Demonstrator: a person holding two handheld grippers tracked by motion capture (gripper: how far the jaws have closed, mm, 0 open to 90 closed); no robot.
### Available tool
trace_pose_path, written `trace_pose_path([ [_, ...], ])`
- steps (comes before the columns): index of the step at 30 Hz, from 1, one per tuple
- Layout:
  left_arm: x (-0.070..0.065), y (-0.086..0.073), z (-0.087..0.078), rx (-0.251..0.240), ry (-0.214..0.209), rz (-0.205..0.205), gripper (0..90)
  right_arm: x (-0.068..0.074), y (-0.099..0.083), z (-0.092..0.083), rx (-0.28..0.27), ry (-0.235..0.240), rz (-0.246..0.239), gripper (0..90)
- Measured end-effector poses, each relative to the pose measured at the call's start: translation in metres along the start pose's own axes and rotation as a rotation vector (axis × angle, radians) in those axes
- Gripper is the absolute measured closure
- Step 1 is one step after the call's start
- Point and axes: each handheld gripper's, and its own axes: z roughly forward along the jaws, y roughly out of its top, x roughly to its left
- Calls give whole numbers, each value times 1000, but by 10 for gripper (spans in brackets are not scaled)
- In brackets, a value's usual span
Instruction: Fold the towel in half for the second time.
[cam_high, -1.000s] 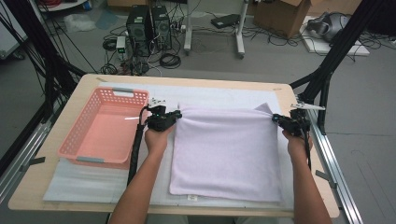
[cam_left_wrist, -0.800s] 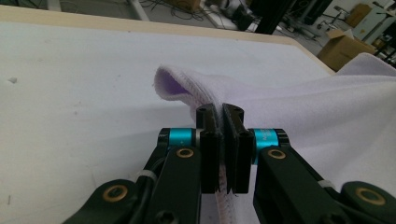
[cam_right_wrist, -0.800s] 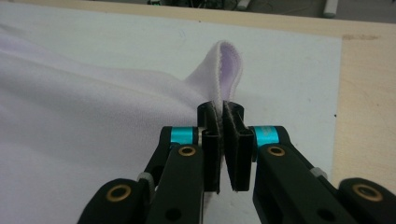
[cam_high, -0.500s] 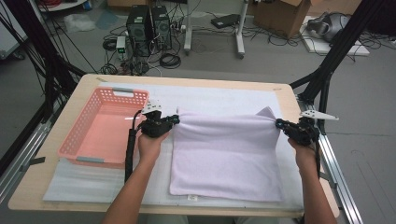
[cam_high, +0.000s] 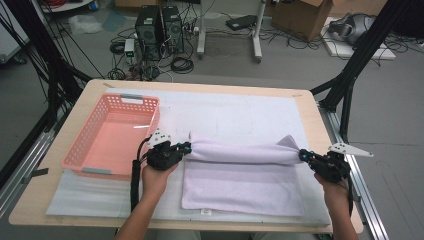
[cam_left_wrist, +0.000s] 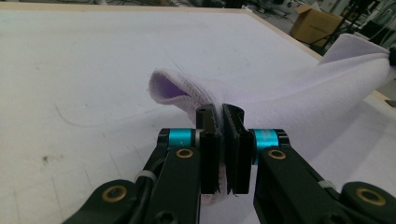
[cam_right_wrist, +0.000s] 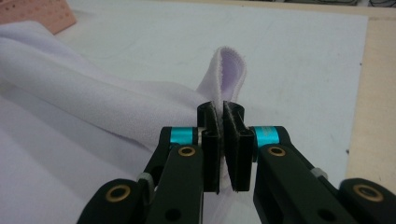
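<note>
Across the middle of the surface (cam_high: 300, 107) lay a pale lilac towel (cam_high: 242, 187), its far edge lifted and folded back toward the person into a long roll. Each far corner was pinched by a hand-held gripper: the left hand-held gripper (cam_high: 186, 147) was clamped on the left corner, the right hand-held gripper (cam_high: 304, 156) on the right corner. Both gripper views showed cloth squeezed between closed black jaws. Under the towel lay a white mat (cam_high: 240, 112). Just left of the left hand stood a pink plastic basket (cam_high: 112, 137).
</note>
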Motion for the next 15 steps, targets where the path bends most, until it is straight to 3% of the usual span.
trace_pose_path([
  [8,-7,-30,-12,63,-33,5,834,10,-28,-10,63,8,-9,860],
  [9,-6,-29,-11,62,-23,-1,790,10,-30,-9,70,8,-2,859],
  [11,-2,-24,-8,54,-8,-32,564,10,-30,-7,86,6,6,832],
  [12,0,-21,-6,49,-4,-46,492,9,-29,-6,86,6,17,795],
  [15,5,-9,0,47,24,-48,408,9,-18,-4,78,-16,37,615],
])
